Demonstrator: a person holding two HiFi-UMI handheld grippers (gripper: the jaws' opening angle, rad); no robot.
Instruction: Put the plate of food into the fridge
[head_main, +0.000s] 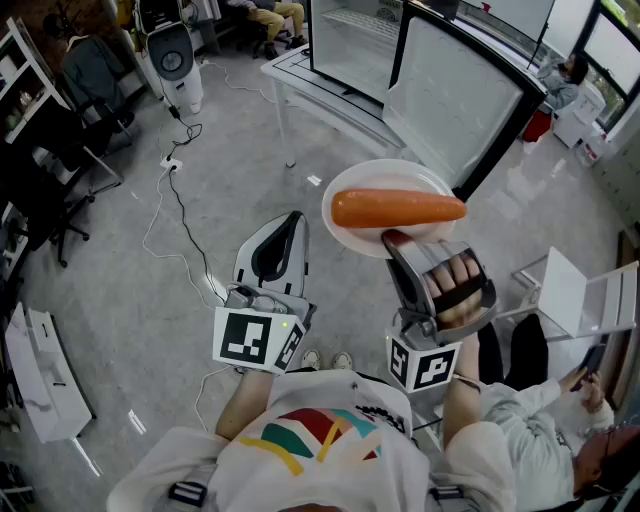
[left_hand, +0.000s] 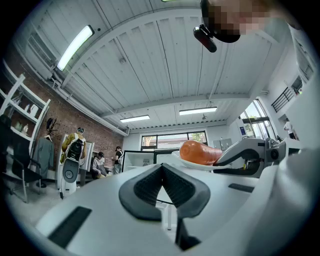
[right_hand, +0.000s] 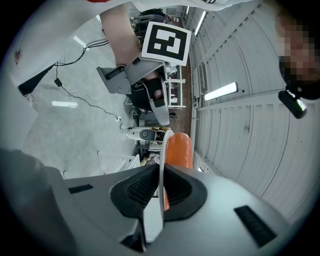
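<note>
A white plate (head_main: 355, 232) carrying one long orange carrot (head_main: 398, 208) is held level in the air in front of me. My right gripper (head_main: 395, 240) is shut on the plate's near rim. In the right gripper view the plate (right_hand: 161, 150) runs edge-on between the pads, with the carrot (right_hand: 178, 149) beyond them. My left gripper (head_main: 292, 220) hangs to the plate's left, shut on nothing, its pads meeting (left_hand: 162, 167). The left gripper view shows the carrot (left_hand: 197, 152) off to the right. The fridge (head_main: 350, 40) stands ahead on a white table, its door (head_main: 455, 95) swung open.
The white table (head_main: 300, 85) holds the fridge. A white standing appliance (head_main: 175, 60) and floor cables (head_main: 180, 215) lie to the left. A white chair (head_main: 575, 295) and a seated person (head_main: 560, 420) are close on my right. Dark shelving (head_main: 25, 120) lines the left.
</note>
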